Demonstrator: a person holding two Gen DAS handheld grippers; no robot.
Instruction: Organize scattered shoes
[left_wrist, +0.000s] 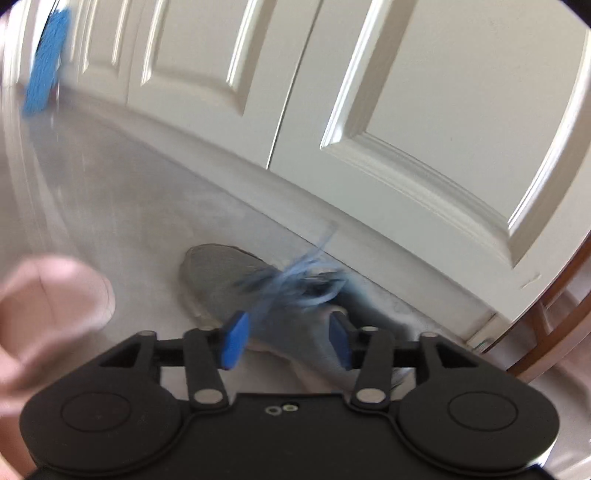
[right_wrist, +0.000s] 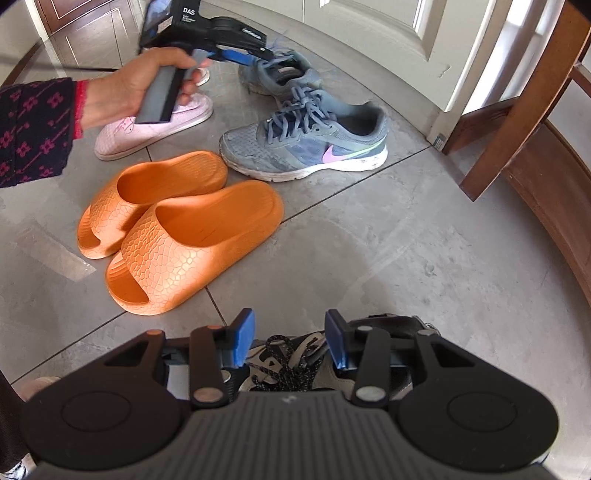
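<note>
Right tongs (right_wrist: 290, 341): we see them spread at lower centre, blue pads either side of a black-laced shoe (right_wrist: 291, 365), not pinching it.
Left tongs (left_wrist: 288, 338): spread over a blurred grey sneaker (left_wrist: 221, 280) by the white door (left_wrist: 443, 110); blue laces (left_wrist: 303, 273) blurred.
Second grey sneaker (right_wrist: 306, 144): centre right, on floor tiles (right_wrist: 406, 258).
Orange slides (right_wrist: 177, 229): paired, centre left.
Pink shoe (right_wrist: 155, 129): partly hidden under our left hand (right_wrist: 129, 85).
</note>
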